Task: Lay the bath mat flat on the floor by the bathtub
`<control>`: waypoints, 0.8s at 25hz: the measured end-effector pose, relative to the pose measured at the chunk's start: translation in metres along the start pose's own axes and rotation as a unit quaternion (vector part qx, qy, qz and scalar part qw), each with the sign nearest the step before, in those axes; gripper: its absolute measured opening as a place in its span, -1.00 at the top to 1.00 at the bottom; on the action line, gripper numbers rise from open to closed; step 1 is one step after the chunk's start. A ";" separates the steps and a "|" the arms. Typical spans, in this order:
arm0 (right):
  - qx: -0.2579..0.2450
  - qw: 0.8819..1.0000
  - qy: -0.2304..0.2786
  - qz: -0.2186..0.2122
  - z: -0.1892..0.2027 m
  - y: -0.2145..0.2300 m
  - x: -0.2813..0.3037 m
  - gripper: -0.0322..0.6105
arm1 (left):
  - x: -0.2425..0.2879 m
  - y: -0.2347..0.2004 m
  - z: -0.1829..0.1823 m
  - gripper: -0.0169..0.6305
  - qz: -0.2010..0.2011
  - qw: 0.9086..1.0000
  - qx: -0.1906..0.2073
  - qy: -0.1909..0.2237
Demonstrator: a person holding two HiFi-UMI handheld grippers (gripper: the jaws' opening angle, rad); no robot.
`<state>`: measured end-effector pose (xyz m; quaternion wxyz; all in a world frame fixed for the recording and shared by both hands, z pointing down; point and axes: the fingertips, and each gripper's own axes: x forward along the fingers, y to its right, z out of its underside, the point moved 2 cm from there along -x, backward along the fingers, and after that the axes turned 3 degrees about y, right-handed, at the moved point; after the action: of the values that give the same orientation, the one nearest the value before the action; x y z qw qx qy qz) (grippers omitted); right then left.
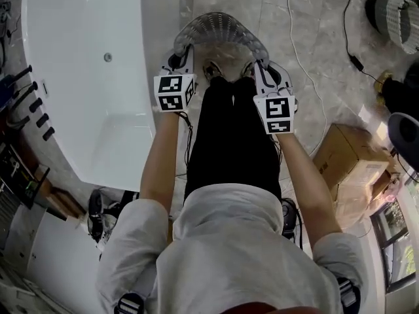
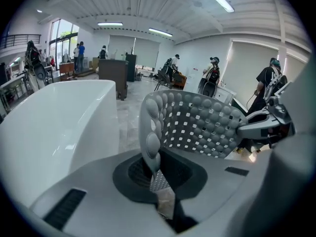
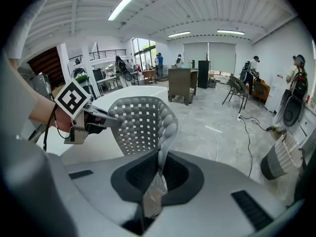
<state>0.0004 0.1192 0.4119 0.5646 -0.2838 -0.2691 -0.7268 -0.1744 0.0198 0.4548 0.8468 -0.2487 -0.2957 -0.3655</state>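
Mat (image 1: 222, 30) held at both ends, beside tub (image 1: 85, 77).
Your left gripper (image 1: 181, 50) and right gripper (image 1: 260, 65) each pinch an edge, jaws nearly closed; mat arches between them above the floor (image 1: 314, 31).

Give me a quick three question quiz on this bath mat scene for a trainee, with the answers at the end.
1. True or false: the mat lies flat on the floor.
2. What is the left gripper shut on? A) a mat edge B) a towel C) nothing
3. On which side of the head view is the bathtub?
Key: 1 false: it hangs arched between the left gripper and the right gripper, both shut on it. 2 A. 3 left.
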 end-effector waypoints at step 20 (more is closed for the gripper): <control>-0.079 0.997 -0.003 -0.015 0.025 0.082 0.108 0.82 | 0.109 -0.028 0.017 0.86 -0.004 0.998 0.061 -0.024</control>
<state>0.0609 0.0466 0.5122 0.5288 -0.3256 -0.2165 -0.7533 -0.1406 -0.0380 0.5466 0.8516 -0.2035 -0.3387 -0.3443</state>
